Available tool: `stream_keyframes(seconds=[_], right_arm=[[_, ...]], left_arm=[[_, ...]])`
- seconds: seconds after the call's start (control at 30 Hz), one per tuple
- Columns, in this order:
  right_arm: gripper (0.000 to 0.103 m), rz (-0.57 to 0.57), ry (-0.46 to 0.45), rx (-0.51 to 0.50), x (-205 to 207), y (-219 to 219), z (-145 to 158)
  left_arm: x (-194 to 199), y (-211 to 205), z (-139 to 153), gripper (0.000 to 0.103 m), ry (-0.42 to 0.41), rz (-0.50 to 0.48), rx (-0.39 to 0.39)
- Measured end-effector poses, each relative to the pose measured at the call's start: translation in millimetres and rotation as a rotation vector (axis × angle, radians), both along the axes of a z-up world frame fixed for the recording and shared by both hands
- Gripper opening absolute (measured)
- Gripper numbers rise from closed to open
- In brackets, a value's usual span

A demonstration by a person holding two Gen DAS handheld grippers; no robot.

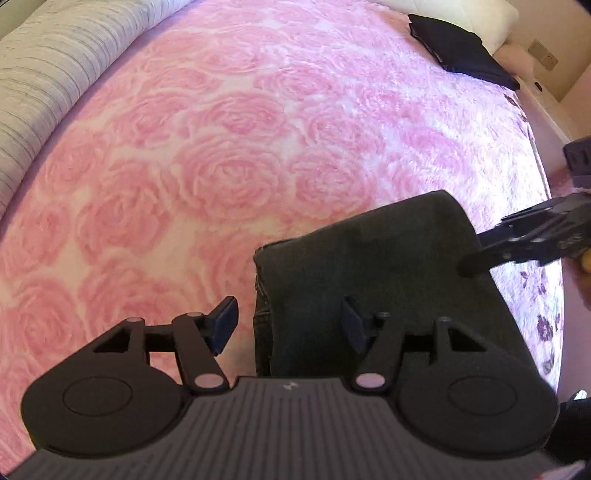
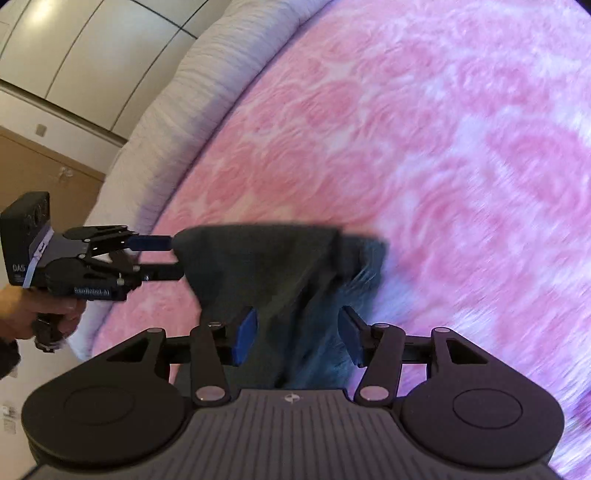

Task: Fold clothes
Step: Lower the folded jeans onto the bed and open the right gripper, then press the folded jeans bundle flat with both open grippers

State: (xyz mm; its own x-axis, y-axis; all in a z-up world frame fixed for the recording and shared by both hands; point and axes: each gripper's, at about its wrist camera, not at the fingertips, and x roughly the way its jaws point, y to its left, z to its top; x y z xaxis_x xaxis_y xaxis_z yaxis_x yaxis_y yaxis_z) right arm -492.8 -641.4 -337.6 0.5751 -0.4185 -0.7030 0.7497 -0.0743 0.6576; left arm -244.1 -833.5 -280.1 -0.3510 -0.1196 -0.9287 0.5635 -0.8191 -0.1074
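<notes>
Pink rose-patterned bedding [image 1: 229, 155] fills both of my views, with a grey striped quilt [image 1: 40, 74] bunched along its far edge. On it, close beneath my tools, lies the dark garment [image 1: 388, 273], already doubled into a thick, compact block with a rounded fold on its far side and a seamed edge on the left; it looks like heavy denim-type cloth, though I can't be sure.

My left gripper [image 1: 290, 325] has its fingers spread wide and straddles the garment's left edge: one pad sits over bare bedding, the other over the cloth, neither pinching anything. I judge I've put it there to pin or catch that edge for the next fold.

My right gripper [image 2: 297, 334] is likewise spread, with the cloth running up between its pads. That view is smeared by motion, so I can't tell whether the pads touch the fabric. From the left camera its tip comes in over the garment's right side.

Further out, a second dark folded item [image 1: 461, 48] sits near a white pillow [image 1: 476, 18], well apart, presumably finished work.
</notes>
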Motion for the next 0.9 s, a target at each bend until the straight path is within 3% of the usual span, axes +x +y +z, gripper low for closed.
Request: stream_keyframes(seconds=[0.07,0.17,0.2,0.27,0.33,0.4,0.47,0.57,0.7,0.73,0.8,0.9], right_arm=[[0.051,-0.023,0.018,0.028,5,-10,-10],[0.028,-0.073,0.03,0.074,5,-33,-27],[0.027,-0.066,0.029,0.065,5,-39,-27],[0.022,-0.015,0.009,-0.003,7,-46,-19],[0.016,-0.018,0.006,-0.009,2,-45,-22],[0.016,-0.038,0.013,0.011,-2,-44,-29],[0.027,-0.058,0.02,0.032,-7,-42,-35],[0.037,-0.093,0.032,0.051,-12,-40,-41],[0.032,-0.148,0.075,0.003,-8,-30,-26],[0.027,-0.144,0.098,0.002,-6,-29,-26],[0.025,-0.136,0.119,0.021,-4,-34,-37],[0.031,-0.129,0.108,0.04,-9,-38,-55]], left_arm=[[-4,-2,-10,0.057,-0.003,0.011,0.001],[-12,-11,-23,0.051,0.025,0.082,0.014],[-14,-14,-23,0.057,0.054,0.114,0.008],[-16,-22,-28,0.056,0.095,0.178,0.009],[-18,-31,-41,0.061,0.1,0.231,0.053],[-25,-36,-57,0.061,0.074,0.269,0.089],[-28,-40,-71,0.062,0.051,0.306,0.111],[-24,-46,-81,0.066,0.046,0.348,0.142],[-28,-49,-93,0.07,0.024,0.33,0.14],[-30,-49,-97,0.073,0.019,0.323,0.133],[-30,-49,-103,0.08,0.028,0.335,0.122],[-24,-45,-97,0.074,0.05,0.353,0.123]])
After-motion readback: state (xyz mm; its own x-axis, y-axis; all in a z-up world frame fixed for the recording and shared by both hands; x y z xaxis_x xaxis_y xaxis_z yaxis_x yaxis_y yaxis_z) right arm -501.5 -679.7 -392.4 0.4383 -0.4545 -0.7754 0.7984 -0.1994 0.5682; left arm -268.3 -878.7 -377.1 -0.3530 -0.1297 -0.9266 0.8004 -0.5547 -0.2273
